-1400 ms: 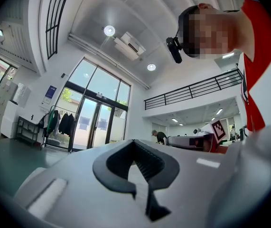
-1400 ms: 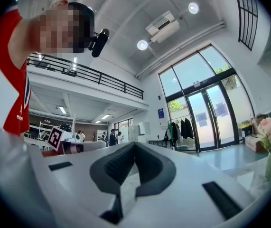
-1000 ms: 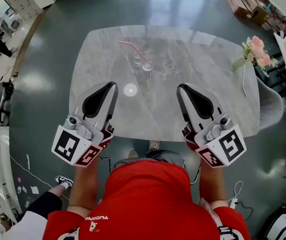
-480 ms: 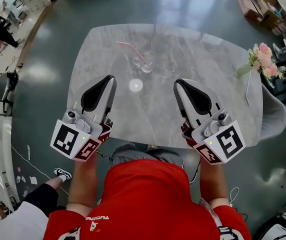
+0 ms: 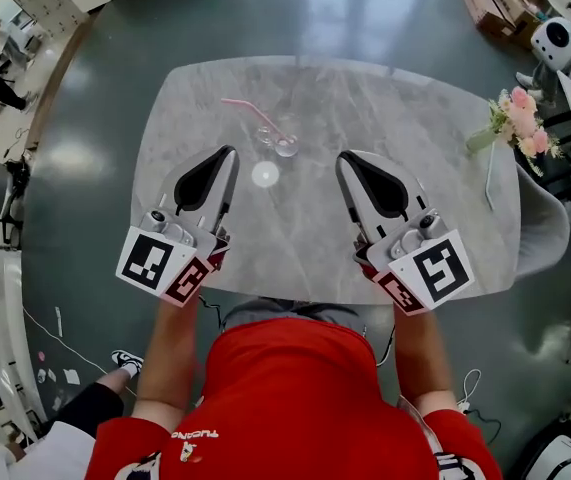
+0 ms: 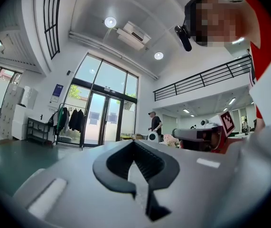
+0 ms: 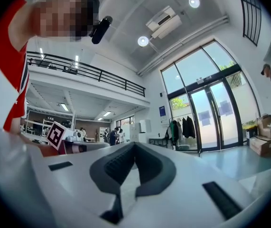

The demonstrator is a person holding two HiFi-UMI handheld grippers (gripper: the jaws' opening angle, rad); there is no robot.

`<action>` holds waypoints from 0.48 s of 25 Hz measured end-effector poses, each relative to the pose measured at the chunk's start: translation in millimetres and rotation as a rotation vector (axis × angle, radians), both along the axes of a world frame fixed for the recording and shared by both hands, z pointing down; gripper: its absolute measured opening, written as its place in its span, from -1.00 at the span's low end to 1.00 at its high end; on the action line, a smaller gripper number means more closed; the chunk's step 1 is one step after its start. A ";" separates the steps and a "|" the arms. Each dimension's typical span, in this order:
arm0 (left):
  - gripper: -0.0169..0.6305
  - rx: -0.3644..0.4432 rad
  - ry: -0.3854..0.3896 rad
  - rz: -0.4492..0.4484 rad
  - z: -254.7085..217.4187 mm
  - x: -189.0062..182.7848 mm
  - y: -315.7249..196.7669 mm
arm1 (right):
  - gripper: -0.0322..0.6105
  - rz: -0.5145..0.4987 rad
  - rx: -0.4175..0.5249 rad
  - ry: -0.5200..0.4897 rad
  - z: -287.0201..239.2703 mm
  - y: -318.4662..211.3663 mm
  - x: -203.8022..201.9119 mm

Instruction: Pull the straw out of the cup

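Looking down in the head view, the cup [image 5: 285, 146], a clear glass, stands on the far half of the grey marbled bench [image 5: 415, 118], toward 12 o'clock from its middle. The pink straw [image 5: 245, 109] is in it, leaning out over the rim toward 10 o'clock. The left claw [image 5: 230, 154] lies at about 7 o'clock from the cup and the right claw [image 5: 342, 158] at about 5 o'clock. Both point across the bench toward its far edge, and both are near the cup but clear of it. A bunch of pink flowers [image 5: 520, 118] shows by the bench's 3 o'clock end, well apart from everything else.

In the left gripper view, the left claw [image 6: 134, 144] is pressed together at its tips with nothing between them. Neither cup nor straw shows here, only the hall beyond.

In the right gripper view, the right claw [image 7: 134, 145] is likewise closed tip to tip and empty, and the cup is again out of frame.

By my reading the task has barely begun: the straw sits untouched in the cup and neither claw has hold of anything. What is left is to spread one claw, bring it round the straw, close on it and draw it out, perhaps with the other claw steadying the glass.

Against the head view of a second ago, both claws have slid forward over the bench and sit closer to the cup. Cup and straw keep their place and lean.
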State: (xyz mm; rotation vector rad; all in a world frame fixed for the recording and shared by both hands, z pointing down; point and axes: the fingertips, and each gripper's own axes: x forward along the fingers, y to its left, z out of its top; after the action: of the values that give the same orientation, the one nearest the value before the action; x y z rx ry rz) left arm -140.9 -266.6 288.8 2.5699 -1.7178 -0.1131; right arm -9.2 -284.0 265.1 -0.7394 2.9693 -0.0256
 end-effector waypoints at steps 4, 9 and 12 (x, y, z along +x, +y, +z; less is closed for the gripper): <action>-0.93 -0.028 -0.003 0.001 23.9 -6.5 -22.4 | -0.89 0.022 -0.002 0.008 2.5 -12.7 -1.8; -0.93 -0.076 0.008 -0.001 57.6 -19.2 -47.2 | -0.89 0.045 -0.005 0.024 4.5 -19.4 -5.2; -0.93 -0.119 0.016 -0.006 76.6 -25.4 -61.0 | -0.89 0.065 -0.011 0.033 6.5 -23.7 -4.7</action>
State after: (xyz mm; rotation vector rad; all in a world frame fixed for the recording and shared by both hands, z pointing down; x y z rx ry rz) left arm -166.3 -327.6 365.4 2.4728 -1.6728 -0.0311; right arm -13.9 -307.7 271.6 -0.8453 2.9764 -0.0254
